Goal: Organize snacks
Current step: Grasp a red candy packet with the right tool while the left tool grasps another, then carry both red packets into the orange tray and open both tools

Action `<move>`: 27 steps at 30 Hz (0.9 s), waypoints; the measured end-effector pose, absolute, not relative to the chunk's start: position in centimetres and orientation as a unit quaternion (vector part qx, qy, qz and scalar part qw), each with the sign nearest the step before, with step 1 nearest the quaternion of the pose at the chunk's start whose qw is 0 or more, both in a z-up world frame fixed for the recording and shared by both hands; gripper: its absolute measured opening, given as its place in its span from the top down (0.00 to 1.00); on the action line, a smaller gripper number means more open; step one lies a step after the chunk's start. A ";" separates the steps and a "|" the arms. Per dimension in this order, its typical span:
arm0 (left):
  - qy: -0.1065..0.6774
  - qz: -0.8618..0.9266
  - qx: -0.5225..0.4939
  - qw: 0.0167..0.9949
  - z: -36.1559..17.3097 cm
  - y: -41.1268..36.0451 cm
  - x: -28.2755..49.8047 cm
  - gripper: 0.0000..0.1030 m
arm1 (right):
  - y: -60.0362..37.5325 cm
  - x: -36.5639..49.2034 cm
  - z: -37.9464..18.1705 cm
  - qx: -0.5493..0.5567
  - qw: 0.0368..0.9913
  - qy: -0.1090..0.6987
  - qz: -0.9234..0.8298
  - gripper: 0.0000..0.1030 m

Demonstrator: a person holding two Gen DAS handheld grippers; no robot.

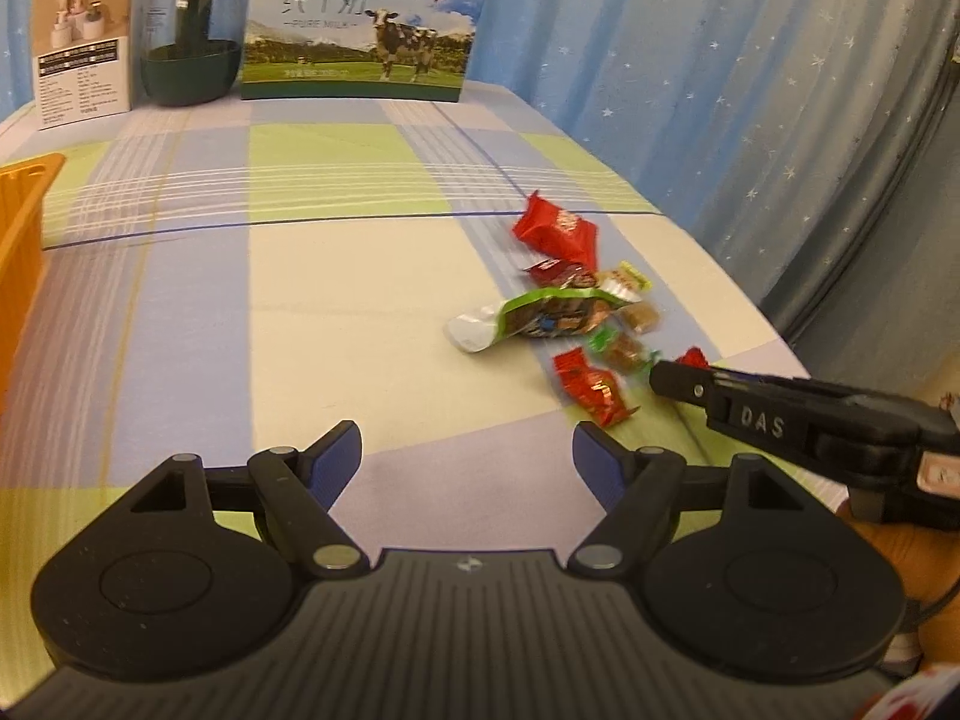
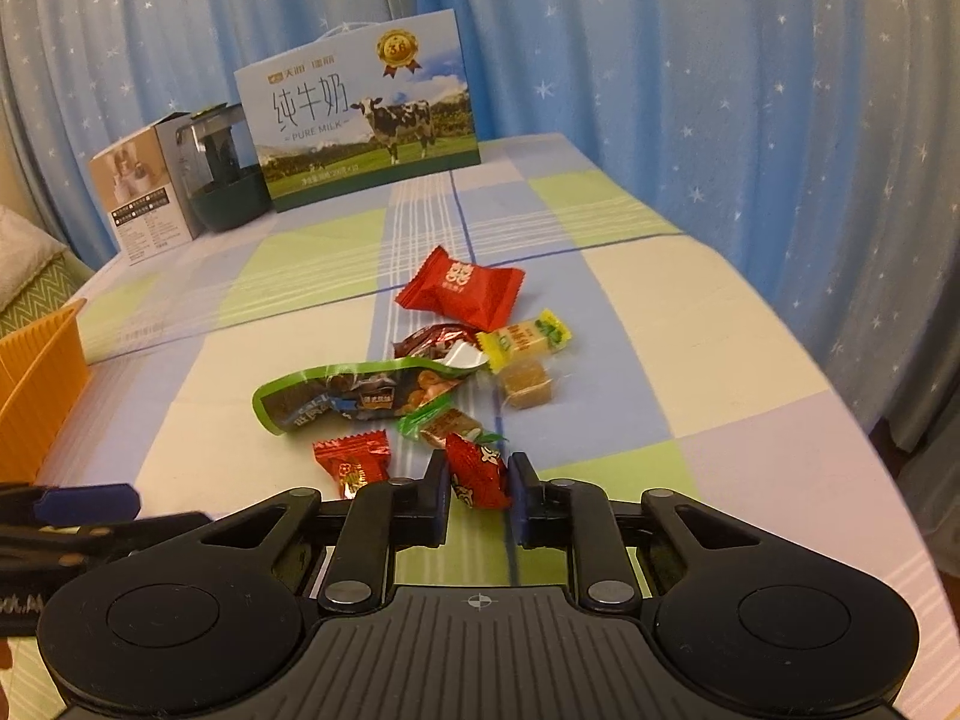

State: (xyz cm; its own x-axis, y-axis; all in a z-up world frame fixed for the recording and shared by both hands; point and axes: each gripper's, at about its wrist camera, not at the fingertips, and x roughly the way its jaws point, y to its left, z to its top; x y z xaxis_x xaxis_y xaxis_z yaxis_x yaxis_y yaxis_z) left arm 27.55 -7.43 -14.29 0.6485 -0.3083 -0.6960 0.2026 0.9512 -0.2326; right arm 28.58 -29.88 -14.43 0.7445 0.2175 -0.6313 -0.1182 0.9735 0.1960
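Observation:
A pile of snacks lies on the checked tablecloth: a large red packet [image 2: 461, 294], a green long packet [image 2: 354, 397], a yellow candy [image 2: 523, 339], a brown cube [image 2: 523, 383], a small red candy [image 2: 354, 463]. My right gripper [image 2: 479, 483] is shut on a red wrapped candy [image 2: 477, 474] at the near edge of the pile; it also shows in the left wrist view [image 1: 678, 378]. My left gripper [image 1: 468, 459] is open and empty, above the cloth left of the pile. An orange basket [image 2: 36, 384] stands at the left.
A milk carton box [image 2: 366, 120], a dark green pot [image 2: 225, 180] and a small white box [image 2: 144, 198] stand at the table's far edge. Blue star curtains hang behind and to the right. The table's right edge [image 2: 840, 396] drops off near the pile.

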 end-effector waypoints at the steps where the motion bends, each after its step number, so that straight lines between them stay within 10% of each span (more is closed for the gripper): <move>1: 0.393 -0.147 -0.070 0.905 -14.2 -7.7 27.7 0.27 | -30.2 28.3 -14.3 0.072 0.932 0.345 0.088 0.80; 27: 0.404 -0.185 -0.034 0.895 -16.0 -13.7 31.5 0.78 | -33.3 26.3 -14.7 0.069 0.932 0.349 0.065 0.80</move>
